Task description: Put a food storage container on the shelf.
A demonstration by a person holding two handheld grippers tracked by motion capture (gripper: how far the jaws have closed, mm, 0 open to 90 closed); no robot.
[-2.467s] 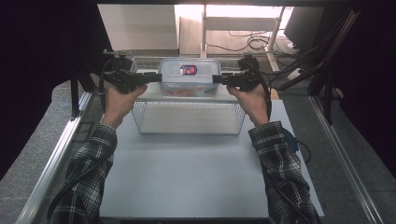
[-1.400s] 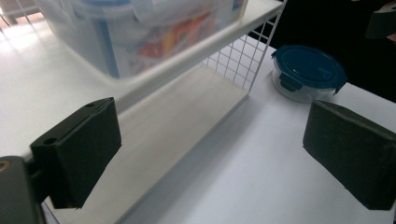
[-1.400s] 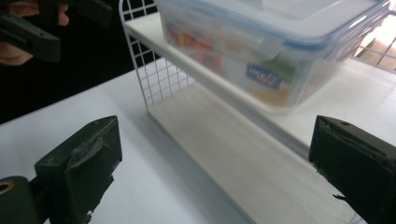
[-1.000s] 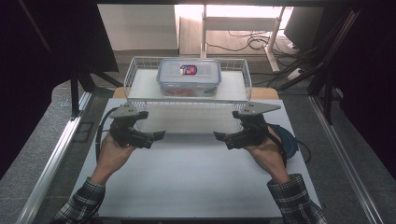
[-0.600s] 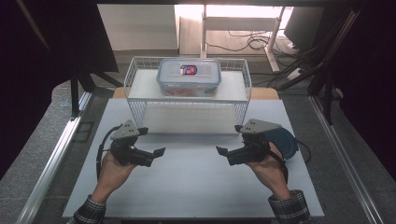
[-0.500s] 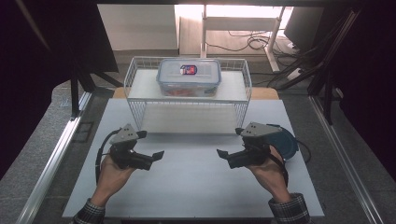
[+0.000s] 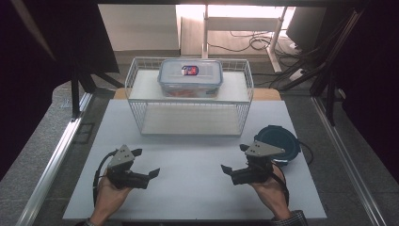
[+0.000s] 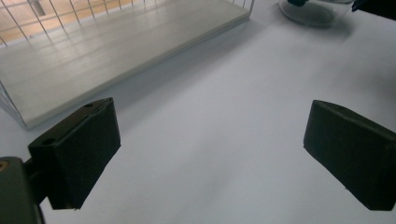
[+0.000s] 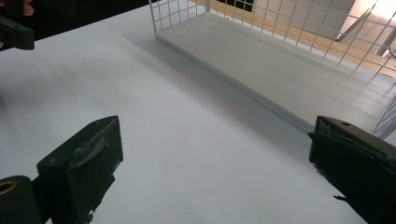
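1. White tabletop (image 7: 197, 188) sits between metal rails, with grey floor on both sides and cables beyond the far edge.
2. Wire rack (image 7: 188, 110) stands at the far middle of the table, a clear lidded container (image 7: 190, 77) on its top shelf.
3. Broad bare surface lies between rack and near edge.
4. Blue round lid (image 7: 282, 139) rests near the right edge.
5. Left gripper (image 7: 146, 165) and right gripper (image 7: 231, 160) hover low over the near table, well apart from the container, jaws spread wide and holding nothing.
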